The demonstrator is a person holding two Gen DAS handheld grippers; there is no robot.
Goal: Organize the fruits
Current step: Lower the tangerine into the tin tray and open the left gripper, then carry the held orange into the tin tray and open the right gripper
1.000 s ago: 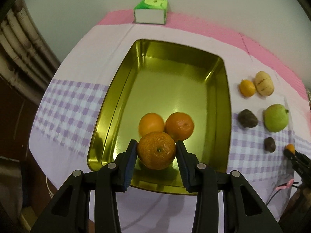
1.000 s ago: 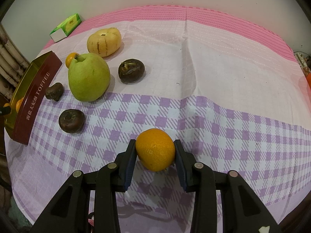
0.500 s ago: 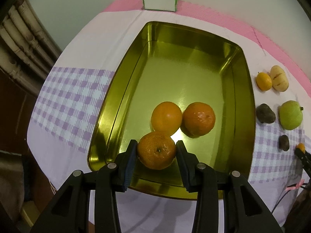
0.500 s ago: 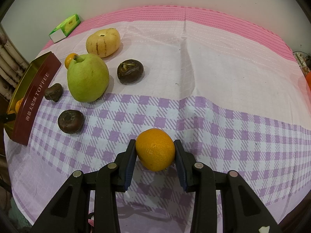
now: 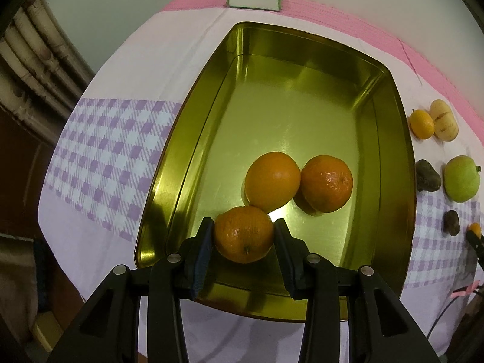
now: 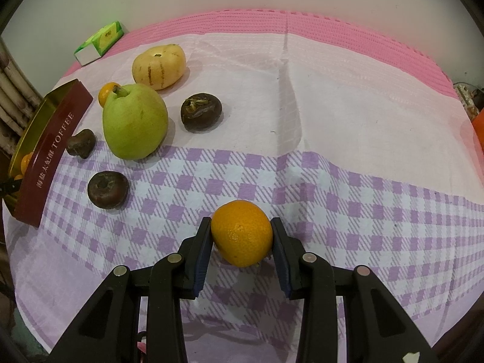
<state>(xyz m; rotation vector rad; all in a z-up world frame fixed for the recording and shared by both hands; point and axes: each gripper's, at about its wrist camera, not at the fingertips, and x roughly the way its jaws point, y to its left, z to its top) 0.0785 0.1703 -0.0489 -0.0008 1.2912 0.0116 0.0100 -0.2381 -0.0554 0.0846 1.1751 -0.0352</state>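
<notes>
My left gripper (image 5: 244,236) is shut on a dark orange mandarin (image 5: 243,234), held low over the near end of the gold tin tray (image 5: 402,139). Two more oranges (image 5: 273,180) (image 5: 327,183) lie side by side on the tray floor just beyond it. My right gripper (image 6: 241,233) is shut on a lighter orange (image 6: 241,232) over the purple checked cloth, right of the tray's red outer wall (image 6: 51,151).
Loose on the cloth lie a green pear (image 6: 134,121), a striped yellow melon (image 6: 159,66), a small orange (image 6: 106,92) and three dark brown fruits (image 6: 201,112) (image 6: 107,189) (image 6: 81,147). A green and white carton (image 6: 99,42) stands at the far edge.
The left gripper has sunk with its mandarin towards the tray, which now fills more of that view. The right gripper and its orange have stayed put.
</notes>
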